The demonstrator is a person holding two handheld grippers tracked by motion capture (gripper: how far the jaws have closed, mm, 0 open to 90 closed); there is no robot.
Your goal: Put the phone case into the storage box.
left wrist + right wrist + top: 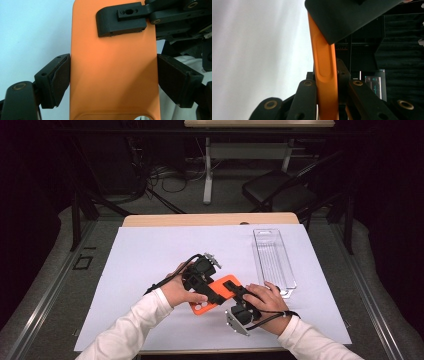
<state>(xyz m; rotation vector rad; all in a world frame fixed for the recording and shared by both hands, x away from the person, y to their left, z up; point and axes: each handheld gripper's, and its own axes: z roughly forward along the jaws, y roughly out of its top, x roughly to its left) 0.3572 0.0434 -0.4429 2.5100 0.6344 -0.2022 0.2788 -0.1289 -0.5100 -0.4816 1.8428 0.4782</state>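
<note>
The scene holds 1 orange phone case, near the front middle of the table, and 1 clear plastic tray, to the right and farther back. There are 2 grippers: 1 left gripper on the case's left side and 1 right gripper on its right. 2 hands in 2 white sleeves carry them. 1 white sheet covers 1 wooden table. Far behind stand 1 black chair on the right and 1 more table.
</note>
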